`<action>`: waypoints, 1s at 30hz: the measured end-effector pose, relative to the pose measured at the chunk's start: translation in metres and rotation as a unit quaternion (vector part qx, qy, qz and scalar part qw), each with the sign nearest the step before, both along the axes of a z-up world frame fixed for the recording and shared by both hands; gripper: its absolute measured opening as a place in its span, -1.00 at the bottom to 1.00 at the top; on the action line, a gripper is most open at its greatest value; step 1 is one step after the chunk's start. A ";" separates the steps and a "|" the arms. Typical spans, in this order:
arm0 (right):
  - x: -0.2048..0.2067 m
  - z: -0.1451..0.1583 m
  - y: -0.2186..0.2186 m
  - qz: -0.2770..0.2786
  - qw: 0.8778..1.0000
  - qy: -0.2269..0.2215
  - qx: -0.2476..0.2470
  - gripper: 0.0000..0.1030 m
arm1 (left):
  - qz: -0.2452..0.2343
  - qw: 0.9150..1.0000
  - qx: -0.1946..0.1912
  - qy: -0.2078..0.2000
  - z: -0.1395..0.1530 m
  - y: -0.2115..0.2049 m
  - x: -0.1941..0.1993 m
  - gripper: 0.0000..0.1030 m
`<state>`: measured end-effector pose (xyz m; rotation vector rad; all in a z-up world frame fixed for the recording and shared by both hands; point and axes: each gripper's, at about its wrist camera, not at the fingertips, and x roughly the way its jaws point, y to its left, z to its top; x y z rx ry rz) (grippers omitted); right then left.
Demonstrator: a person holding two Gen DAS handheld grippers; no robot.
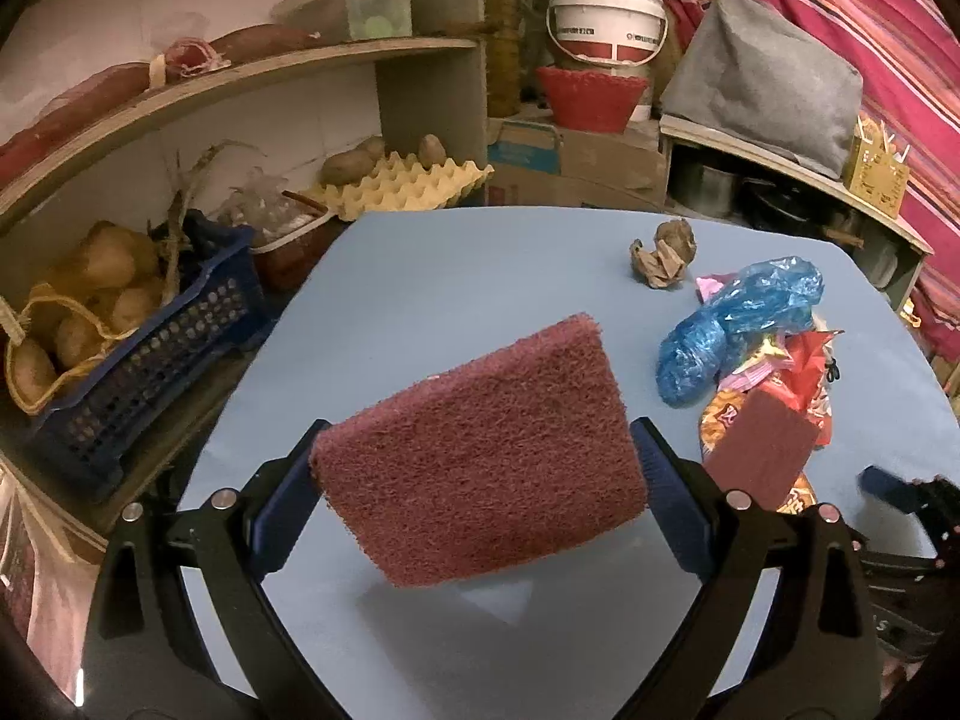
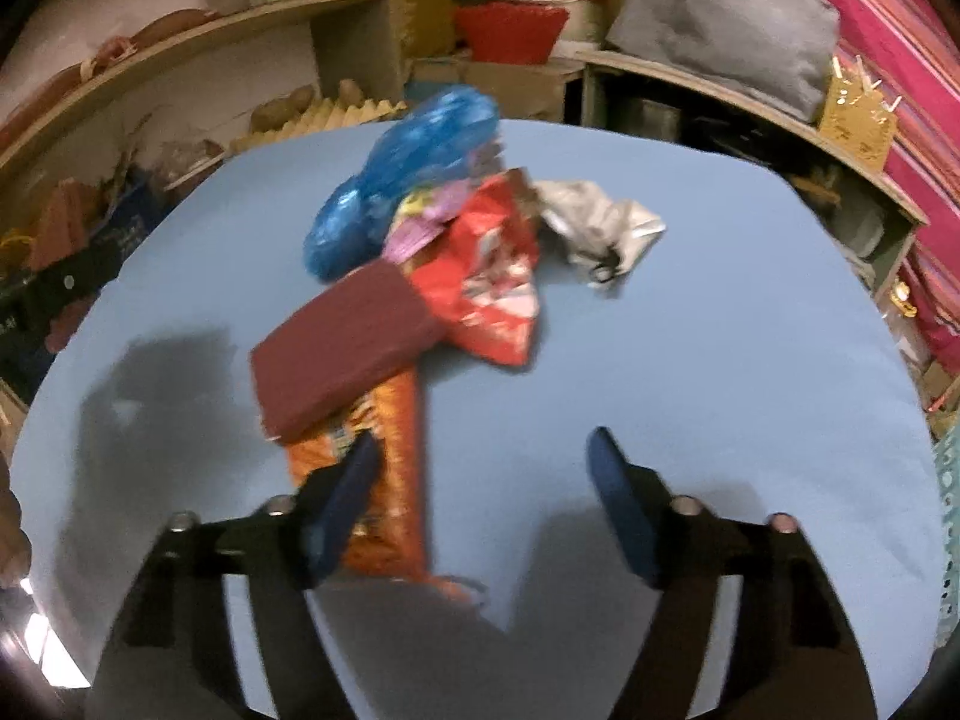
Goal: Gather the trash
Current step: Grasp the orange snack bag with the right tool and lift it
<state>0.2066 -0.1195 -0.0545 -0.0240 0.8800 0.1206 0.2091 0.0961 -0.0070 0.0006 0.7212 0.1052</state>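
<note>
left wrist view: the left gripper [image 1: 480, 456] has its fingers [image 1: 666, 480] closed on a maroon scouring pad [image 1: 480, 450], held tilted above the blue surface [image 1: 420, 276]. right of it lies the trash pile: blue plastic bag [image 1: 738, 324], red wrapper [image 1: 807, 378], orange wrapper [image 1: 720, 420], second maroon pad [image 1: 762, 450]. a crumpled brown paper [image 1: 663, 255] sits apart. right wrist view: the right gripper [image 2: 483, 480] fingers [image 2: 618, 498] stand partly apart, gripping nothing; the left finger overlaps the orange wrapper [image 2: 390, 480]. a silver wrapper [image 2: 600, 222] lies beside the pile.
</note>
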 end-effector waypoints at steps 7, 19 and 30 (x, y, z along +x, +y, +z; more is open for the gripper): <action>-0.006 -0.002 0.021 0.038 0.999 0.009 0.014 -0.58 | 0.002 1.000 -0.007 -0.008 0.006 0.004 -0.007 0.81; -0.019 0.031 -0.026 0.040 0.998 -0.043 0.035 -0.91 | -0.015 1.000 -0.014 -0.017 0.009 -0.025 -0.006 0.81; -0.032 0.053 -0.113 -0.021 0.996 -0.068 0.057 -0.91 | -0.057 0.998 -0.018 -0.023 0.010 -0.083 -0.005 0.81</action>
